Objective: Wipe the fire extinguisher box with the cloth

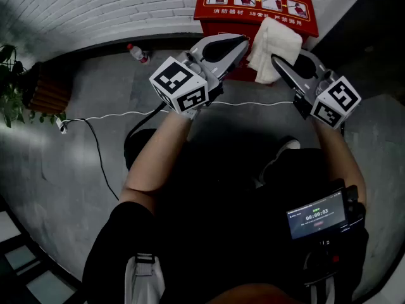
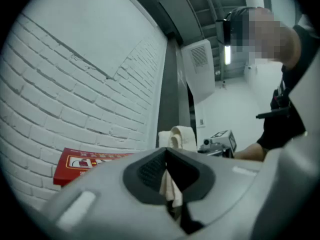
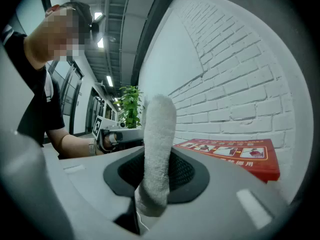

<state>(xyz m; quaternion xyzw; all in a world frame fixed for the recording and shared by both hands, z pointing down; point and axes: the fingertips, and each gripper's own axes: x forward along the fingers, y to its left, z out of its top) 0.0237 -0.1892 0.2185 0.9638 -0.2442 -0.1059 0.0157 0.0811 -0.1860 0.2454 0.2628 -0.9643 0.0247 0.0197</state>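
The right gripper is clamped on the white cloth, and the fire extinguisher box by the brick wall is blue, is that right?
Not quite: the fire extinguisher box is red, not blue, as the head view shows. The right gripper is indeed clamped on the white cloth, and the box stands by the brick wall.

the right gripper has its jaws closed on a white cloth, which stands upright between them. to the right a red fire extinguisher box lies against a white brick wall. behind the cloth, on the left, are the left gripper and a green plant.
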